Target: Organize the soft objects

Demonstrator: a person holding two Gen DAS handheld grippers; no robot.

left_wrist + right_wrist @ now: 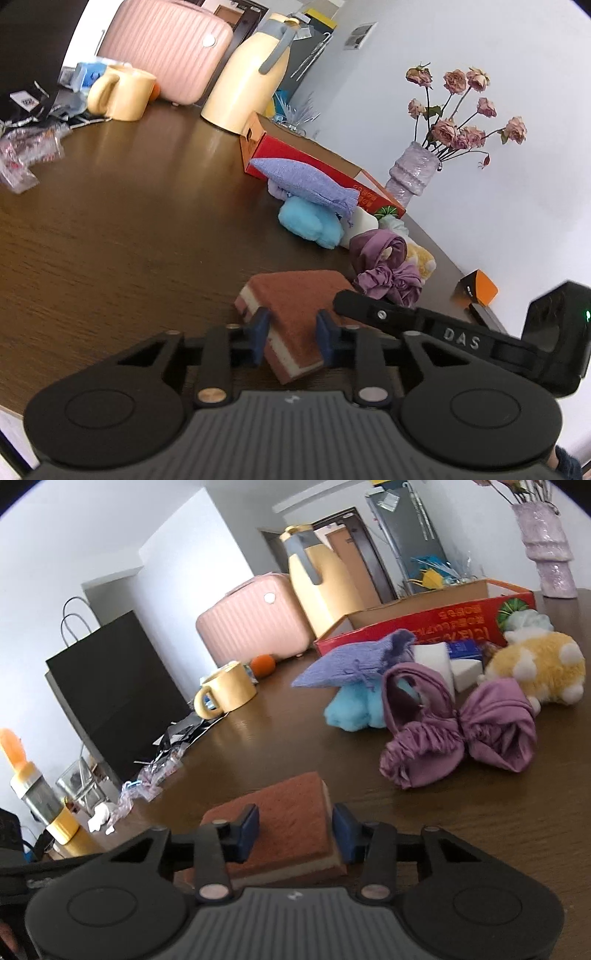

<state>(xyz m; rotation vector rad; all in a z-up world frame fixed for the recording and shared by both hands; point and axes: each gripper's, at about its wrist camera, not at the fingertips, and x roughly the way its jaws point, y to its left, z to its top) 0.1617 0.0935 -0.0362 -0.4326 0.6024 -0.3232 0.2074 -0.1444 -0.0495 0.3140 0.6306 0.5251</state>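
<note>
Both grippers are on the same brown sponge (295, 314) right now. The left gripper (293, 338) has its blue pads around one end; the right gripper (293, 830) straddles the other, pads at the sponge's sides. Looks like light contact on both, though I can't tell how hard either is squeezing. My guess is the two-handed hold keeps the squishy thing from flopping on its way to the red box (424, 622).

The sponge sits low over the dark wood surface (110, 240), near the front edge. The other soft stuff is piled by the box: purple bonnet (458, 731), blue fluffy thing (351, 709), lavender pouch (354, 661), yellow plush (535, 668). Behind are a mug (125, 92), thermos (251, 77), pink suitcase (166, 48) and a vase of dried roses (413, 170) against a white wall.
</note>
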